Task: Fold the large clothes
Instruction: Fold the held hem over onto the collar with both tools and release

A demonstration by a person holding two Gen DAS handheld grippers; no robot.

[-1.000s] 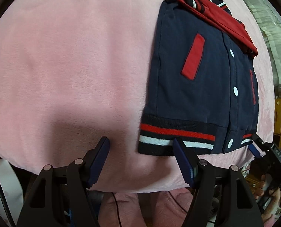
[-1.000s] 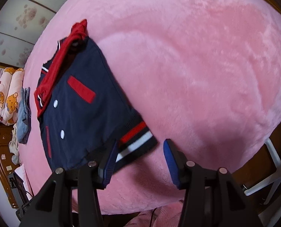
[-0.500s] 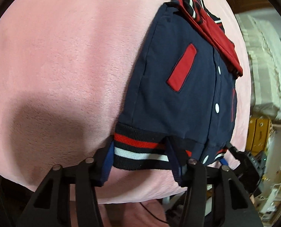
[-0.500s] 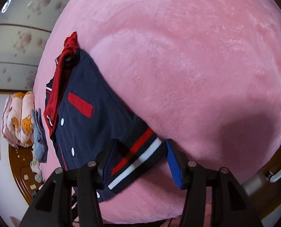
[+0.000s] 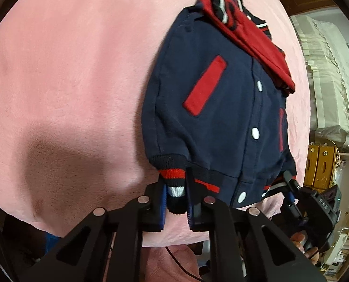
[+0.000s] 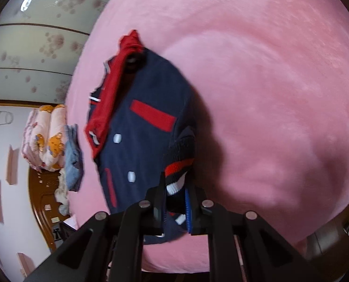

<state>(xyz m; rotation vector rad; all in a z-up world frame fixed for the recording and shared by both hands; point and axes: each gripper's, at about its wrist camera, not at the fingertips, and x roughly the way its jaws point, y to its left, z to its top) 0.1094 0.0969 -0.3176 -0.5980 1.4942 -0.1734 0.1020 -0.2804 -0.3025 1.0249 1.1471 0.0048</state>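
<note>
My left gripper [image 5: 176, 196] has just closed, pinching the jacket [image 5: 212, 127] hem. My right gripper [image 6: 175, 202] has just closed on the hem's other corner, above the pink blanket [image 6: 256, 70].

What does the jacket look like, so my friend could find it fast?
Look at the big pink blanket. The jacket lies on it, its striped hem pinched by both grippers. It is navy, with red pocket strips and white snaps, unlike the pale bedding beside the bed.

Jacket [image 5: 212, 127]: navy, red pocket welts, white snaps, red sleeve folded across its top. Lies front-up on pink blanket [image 5: 68, 75]. Ribbed hem [image 5: 174, 176], striped red and white, bunched and lifted at both near corners.
</note>
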